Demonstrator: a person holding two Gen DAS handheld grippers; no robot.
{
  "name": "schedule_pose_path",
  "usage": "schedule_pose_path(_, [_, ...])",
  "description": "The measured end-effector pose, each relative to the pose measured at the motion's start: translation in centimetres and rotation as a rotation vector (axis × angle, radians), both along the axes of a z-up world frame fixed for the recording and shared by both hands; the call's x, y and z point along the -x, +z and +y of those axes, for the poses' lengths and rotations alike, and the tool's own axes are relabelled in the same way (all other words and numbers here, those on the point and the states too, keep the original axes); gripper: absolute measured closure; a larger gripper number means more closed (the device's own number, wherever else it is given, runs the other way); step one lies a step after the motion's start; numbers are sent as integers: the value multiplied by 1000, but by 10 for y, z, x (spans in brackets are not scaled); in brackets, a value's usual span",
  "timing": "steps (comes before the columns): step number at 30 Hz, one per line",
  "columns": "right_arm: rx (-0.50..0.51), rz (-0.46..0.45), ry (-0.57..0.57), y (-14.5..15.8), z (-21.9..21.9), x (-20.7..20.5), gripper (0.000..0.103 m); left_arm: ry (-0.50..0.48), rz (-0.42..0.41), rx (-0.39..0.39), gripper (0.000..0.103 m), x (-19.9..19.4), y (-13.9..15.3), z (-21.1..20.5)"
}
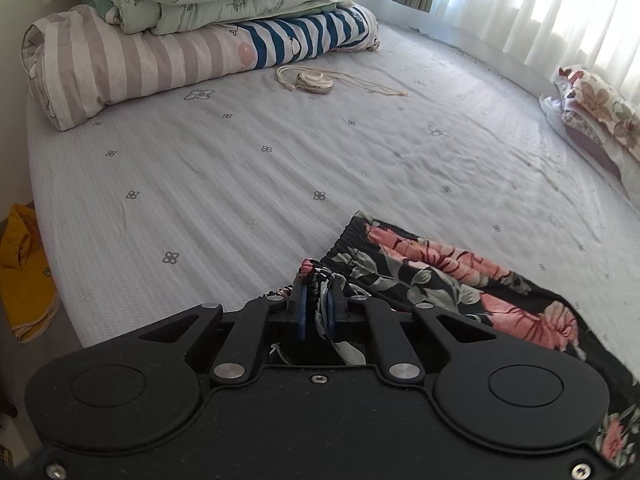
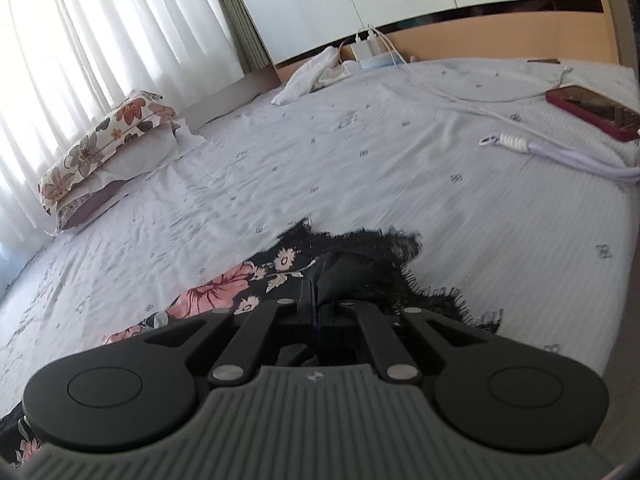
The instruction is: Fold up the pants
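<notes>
pants (image 1: 440, 280) – floral, flat on the bed (image 1: 240, 184) by its near edge | long axis runs across, from left gripper (image 1: 316, 300) clamped on bunched waistband to right gripper (image 2: 316, 292) – pinched tight on dark fringed hem | both 2 ends held | middle of garment cut off below.

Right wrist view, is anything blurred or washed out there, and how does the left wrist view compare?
Right wrist view: the lace hem of the floral pants is smeared by motion, and the backlit curtains blow out white. Left wrist view: sharp, pants crisp, curtains glaring; fisheye bends the bed in both.
</notes>
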State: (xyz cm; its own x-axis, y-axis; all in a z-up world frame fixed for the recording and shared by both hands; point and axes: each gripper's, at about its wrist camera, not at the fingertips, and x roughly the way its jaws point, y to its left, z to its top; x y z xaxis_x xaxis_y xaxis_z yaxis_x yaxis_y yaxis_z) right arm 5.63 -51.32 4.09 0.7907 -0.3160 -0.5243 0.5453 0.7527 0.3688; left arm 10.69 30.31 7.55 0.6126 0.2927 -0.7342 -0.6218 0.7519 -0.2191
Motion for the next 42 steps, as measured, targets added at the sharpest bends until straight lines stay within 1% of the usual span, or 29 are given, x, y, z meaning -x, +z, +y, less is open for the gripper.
schedule_pose_path(3, [27,-2,4,10,-2,18,101,-14,-21,-1,94,9,9,0])
schedule_pose_path(6, [51,35,14,12,-3,28,101,-16,-13,-10,94,14,10,2])
schedule_pose_path(10, [48,92,13,2,-3,35,101,1,12,6,94,20,-2,6])
schedule_pose_path(14, [84,169,32,-10,2,33,101,0,50,-20,94,22,-16,4])
schedule_pose_path(16, [71,198,34,-17,1,32,101,5,68,-28,94,23,-23,2])
schedule_pose_path(19, [73,196,42,-21,0,33,101,2,91,-49,94,22,-30,-2])
schedule_pose_path(22, [101,218,60,-20,3,31,101,-1,109,-69,94,20,-35,-6])
schedule_pose_path(24, [94,222,62,-19,1,31,97,5,120,-81,93,18,-38,-9])
schedule_pose_path(25, [83,217,67,-18,1,32,89,4,126,-98,91,17,-38,-11])
schedule_pose_path(26, [70,208,71,-15,-1,34,70,3,131,-113,89,17,-38,-14])
schedule_pose_path(27, [52,198,80,-13,-3,36,58,0,129,-123,87,16,-36,-16])
schedule_pose_path(28, [41,186,89,-10,-4,38,53,-2,124,-127,84,17,-34,-19])
schedule_pose_path(29, [39,172,100,-6,-4,42,48,-5,112,-125,73,19,-31,-21])
schedule_pose_path(30, [48,164,112,-2,-2,45,47,-10,92,-124,62,21,-27,-23])
schedule_pose_path(31, [66,158,129,4,1,48,47,-13,70,-129,56,24,-21,-26])
schedule_pose_path(32, [86,154,142,10,4,51,44,-15,48,-142,51,27,-15,-30])
schedule_pose_path(34, [122,139,171,24,11,58,40,-35,8,-176,49,32,-2,-37])
schedule_pose_path(36, [145,114,198,40,17,65,33,-55,-26,-205,39,36,11,-45])
schedule_pose_path(37, [151,105,212,47,19,68,31,-63,-48,-216,36,39,18,-50])
schedule_pose_path(38, [156,91,231,56,21,72,29,-74,-72,-225,32,42,25,-54])
schedule_pose_path(41, [158,42,289,74,29,83,22,-128,-130,-250,23,48,40,-72])
schedule_pose_path(42, [157,24,302,79,33,86,19,-158,-143,-259,22,48,43,-81])
